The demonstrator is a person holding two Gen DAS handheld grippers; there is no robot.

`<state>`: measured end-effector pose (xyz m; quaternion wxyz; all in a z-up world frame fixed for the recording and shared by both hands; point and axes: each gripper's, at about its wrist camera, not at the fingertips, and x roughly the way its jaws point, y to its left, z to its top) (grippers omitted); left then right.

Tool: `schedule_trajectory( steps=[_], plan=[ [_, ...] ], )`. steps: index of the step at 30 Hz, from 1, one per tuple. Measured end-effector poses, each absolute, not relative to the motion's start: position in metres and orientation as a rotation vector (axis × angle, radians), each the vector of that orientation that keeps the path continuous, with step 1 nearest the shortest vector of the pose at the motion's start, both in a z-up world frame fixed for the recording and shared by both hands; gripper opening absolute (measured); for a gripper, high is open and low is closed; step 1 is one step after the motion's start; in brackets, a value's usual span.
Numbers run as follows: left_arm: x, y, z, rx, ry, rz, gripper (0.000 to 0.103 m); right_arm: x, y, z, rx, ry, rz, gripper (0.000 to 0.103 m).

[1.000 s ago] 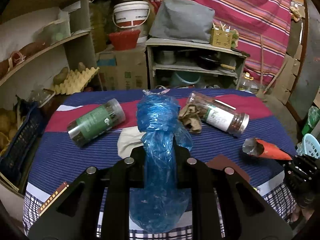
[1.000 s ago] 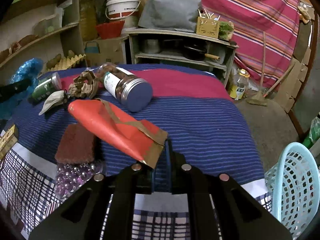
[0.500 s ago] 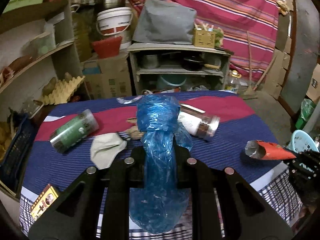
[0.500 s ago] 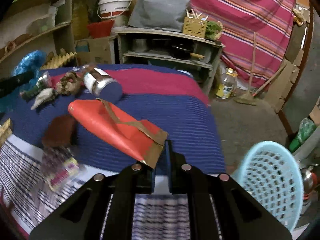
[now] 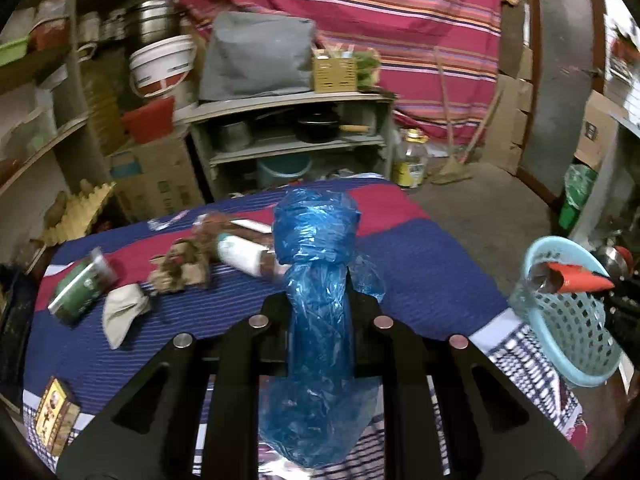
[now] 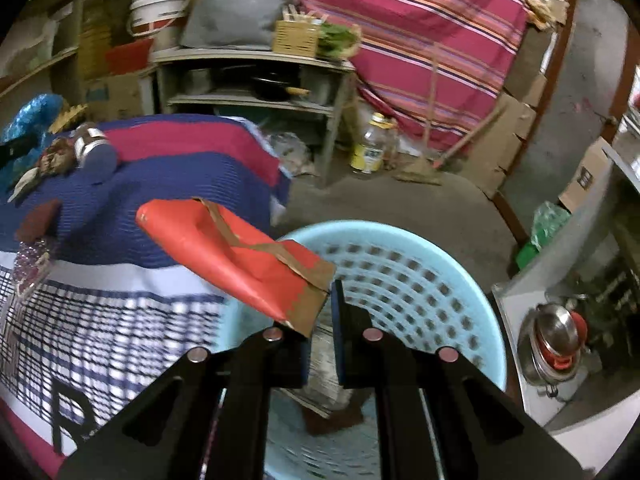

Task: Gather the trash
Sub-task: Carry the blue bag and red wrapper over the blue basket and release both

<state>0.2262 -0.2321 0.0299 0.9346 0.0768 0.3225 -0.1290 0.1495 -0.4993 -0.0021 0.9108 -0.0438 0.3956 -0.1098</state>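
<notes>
My left gripper (image 5: 320, 308) is shut on a crumpled blue plastic bag (image 5: 316, 264), which stands up between the fingers above the striped tablecloth (image 5: 420, 264). My right gripper (image 6: 322, 308) is shut on the taped end of a red paper wrapper (image 6: 228, 256). That wrapper hangs over the light blue perforated basket (image 6: 380, 227) beside the table. In the left wrist view the same basket (image 5: 580, 328) sits at the right, with the red wrapper (image 5: 576, 280) above its rim. Some paper scraps lie at the basket's bottom.
On the table lie a green-labelled jar (image 5: 80, 288), a white-labelled jar (image 5: 244, 254), crumpled brown paper (image 5: 180, 270), a pale wad (image 5: 124, 312) and a small box (image 5: 56, 412). Behind stand a shelf unit (image 5: 288, 148) and a yellow bottle (image 6: 370, 148). A steel pot (image 6: 554, 344) sits right of the basket.
Both grippers have swung to the right, away from the table's middle. The red wrapper has gone from over the cloth to over the blue basket. Both grips are unchanged.
</notes>
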Motion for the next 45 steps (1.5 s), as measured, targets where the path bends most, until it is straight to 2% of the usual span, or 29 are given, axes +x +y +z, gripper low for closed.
schedule_trajectory(
  steps=[19,34,36,38,41,45],
  plan=[
    [0.186,-0.394,-0.007,0.174,0.727,-0.6,0.016,0.097,-0.579,-0.034,0.031,0.855,-0.324,0.009],
    [0.169,-0.435,-0.022,0.231,0.702,-0.682,0.017,0.088,-0.603,-0.043,0.158,0.823,-0.367,0.009],
    [0.165,-0.442,-0.023,0.252,0.693,-0.698,0.021,0.088,-0.601,-0.041,0.159,0.819,-0.369,0.009],
    [0.162,-0.446,-0.024,0.259,0.69,-0.706,0.034,0.088,-0.602,-0.04,0.17,0.813,-0.375,0.009],
    [0.158,-0.446,-0.024,0.266,0.672,-0.696,0.047,0.086,-0.605,-0.04,0.198,0.807,-0.371,0.009],
    [0.163,-0.438,-0.019,0.245,0.663,-0.67,0.058,0.086,-0.605,-0.042,0.207,0.812,-0.375,0.009]
  ],
)
